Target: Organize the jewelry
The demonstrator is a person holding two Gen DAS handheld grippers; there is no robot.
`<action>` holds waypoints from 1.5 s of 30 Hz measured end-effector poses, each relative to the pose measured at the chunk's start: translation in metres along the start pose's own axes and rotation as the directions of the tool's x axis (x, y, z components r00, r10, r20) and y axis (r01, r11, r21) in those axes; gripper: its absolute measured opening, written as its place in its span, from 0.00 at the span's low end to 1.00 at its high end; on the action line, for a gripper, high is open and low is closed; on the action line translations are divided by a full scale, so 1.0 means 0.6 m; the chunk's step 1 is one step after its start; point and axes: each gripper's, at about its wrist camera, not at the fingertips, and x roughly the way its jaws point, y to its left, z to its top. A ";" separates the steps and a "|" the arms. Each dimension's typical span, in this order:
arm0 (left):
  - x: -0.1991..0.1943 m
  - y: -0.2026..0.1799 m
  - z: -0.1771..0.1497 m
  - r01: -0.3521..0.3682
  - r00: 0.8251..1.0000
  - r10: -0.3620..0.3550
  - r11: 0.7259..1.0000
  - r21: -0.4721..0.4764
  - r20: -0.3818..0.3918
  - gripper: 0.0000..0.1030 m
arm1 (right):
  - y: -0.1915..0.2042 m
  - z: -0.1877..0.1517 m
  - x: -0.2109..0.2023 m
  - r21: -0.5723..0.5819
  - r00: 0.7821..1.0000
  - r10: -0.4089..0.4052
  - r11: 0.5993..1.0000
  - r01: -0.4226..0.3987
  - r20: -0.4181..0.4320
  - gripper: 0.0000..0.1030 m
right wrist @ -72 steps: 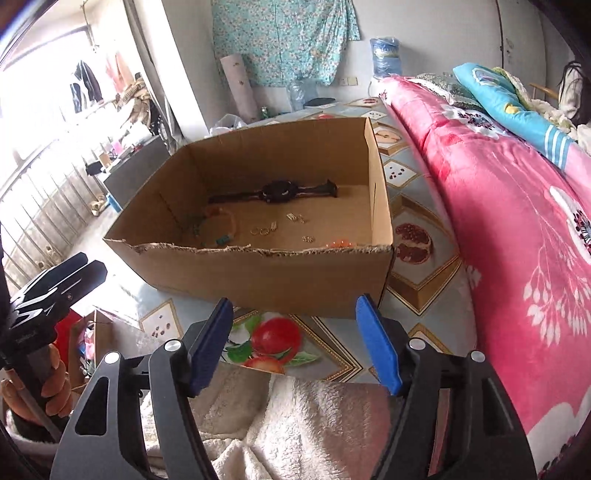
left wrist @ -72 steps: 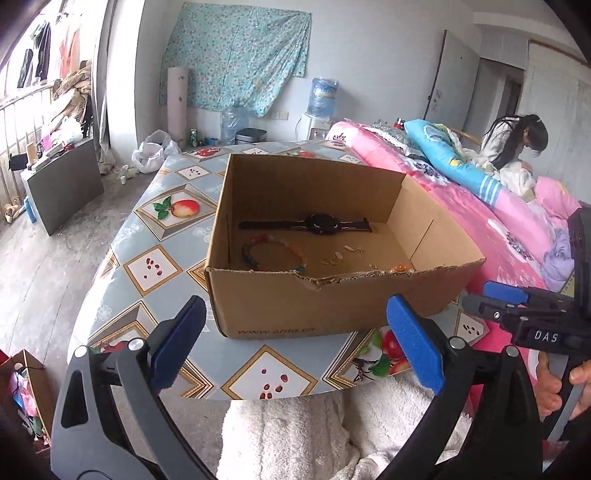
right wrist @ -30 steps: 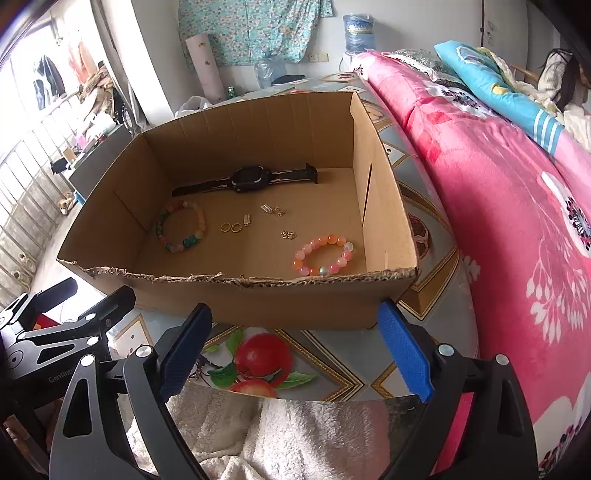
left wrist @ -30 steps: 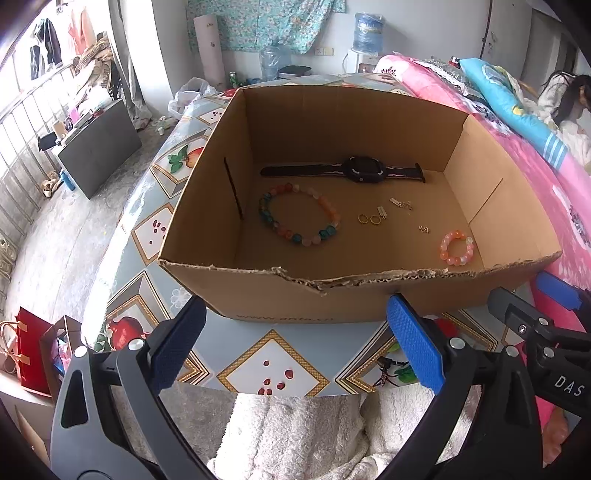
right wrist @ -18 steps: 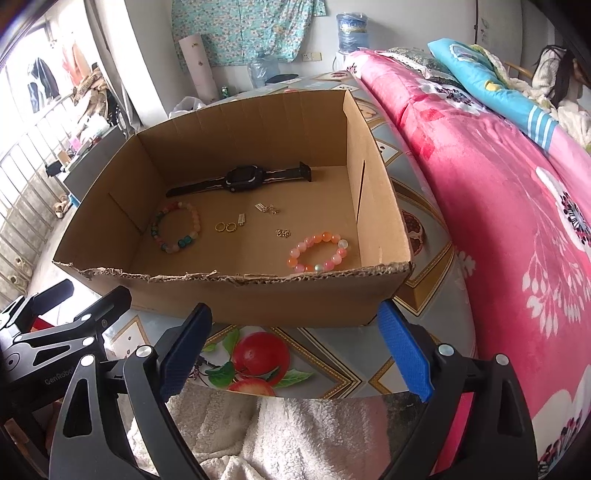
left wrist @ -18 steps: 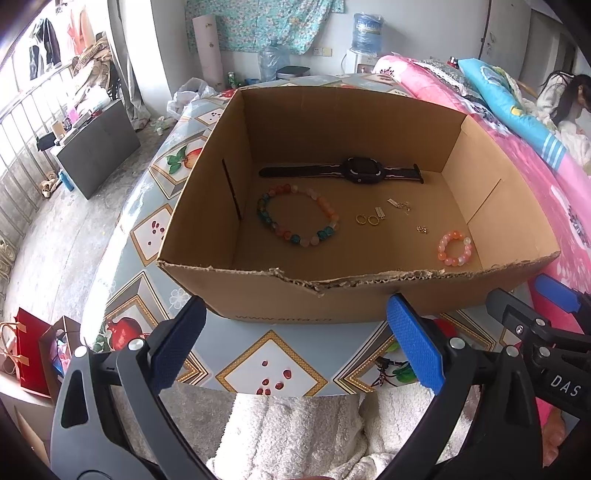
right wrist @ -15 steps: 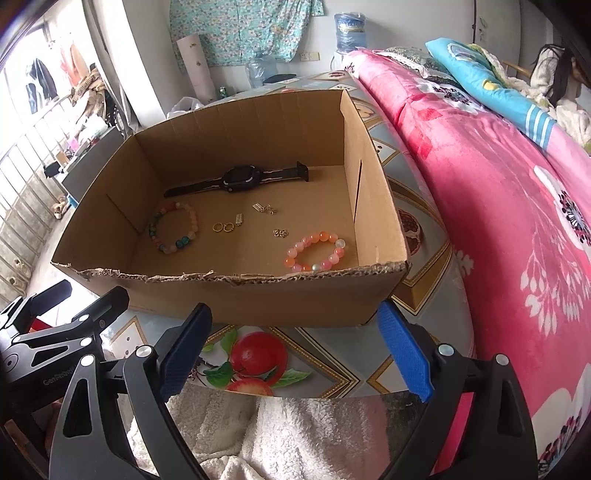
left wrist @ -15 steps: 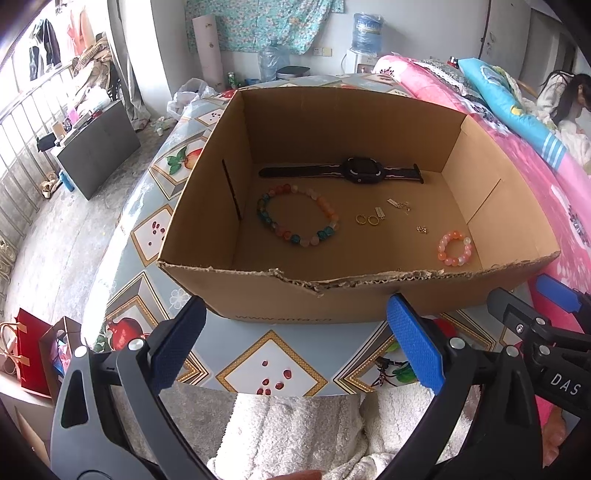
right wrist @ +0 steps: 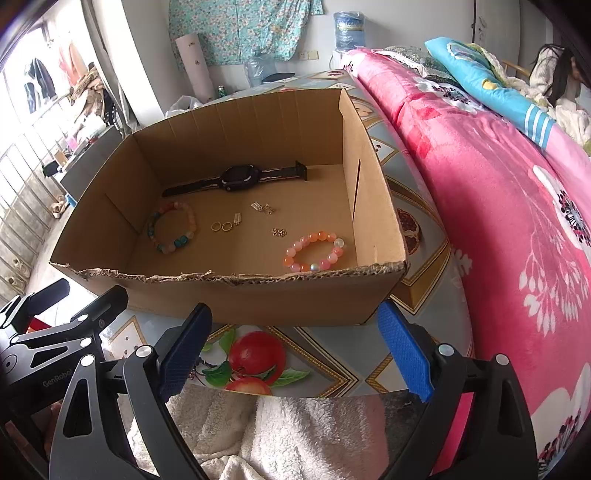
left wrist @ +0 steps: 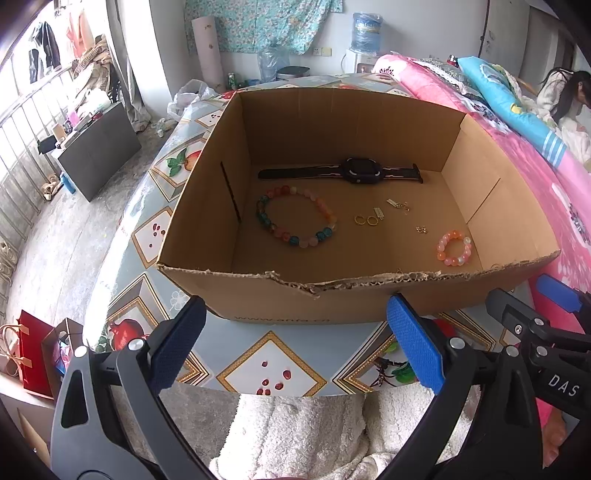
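A bedroom with white walls holds a table (left wrist: 273, 365) covered in a glossy grey-blue oilcloth printed with fruit in gold-edged diamonds. A pink floral bedspread (right wrist: 517, 192) runs along its right side, with a blue striped quilt (right wrist: 491, 92) further back. A floral cloth (left wrist: 258, 22) hangs on the far wall above a water dispenser bottle (left wrist: 364, 31), and a person (left wrist: 565, 96) sits at the far right, cut off by the frame edge. Bare concrete floor and a metal railing lie to the left.

On the table stands an open cardboard box (left wrist: 295, 306), corrugated, its near rim torn and ragged; printing on its front is too small to read. All the jewelry lies loose on its floor. A black wristwatch (left wrist: 360, 170) lies flat and stretched out along the back wall. In front of it to the left is a large beaded bracelet (left wrist: 295, 218) of round pink, white and teal beads. A smaller pink and orange bracelet (right wrist: 314, 251) sits near the front right corner. Between them are two gold rings (left wrist: 365, 220) side by side and a few tiny metal pieces (right wrist: 263, 207) hard to identify.

The left gripper (left wrist: 295, 347) and right gripper (right wrist: 295, 350) both hover short of the box's front wall, blue ribbed pads spread wide, nothing between them. White fleecy fabric (right wrist: 295, 435) fills the bottom edge of both views.
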 end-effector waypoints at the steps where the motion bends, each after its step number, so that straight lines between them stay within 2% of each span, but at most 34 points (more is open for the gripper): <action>1: 0.000 0.000 0.000 0.001 1.000 -0.001 1.000 0.000 -0.001 0.92 | 0.000 0.000 0.000 0.000 1.000 0.001 1.000 -0.001 0.000 0.86; 45: 0.010 0.008 0.001 0.012 1.000 -0.012 1.000 -0.009 -0.023 0.92 | -0.001 0.001 0.006 0.006 1.000 0.000 1.000 0.000 -0.014 0.86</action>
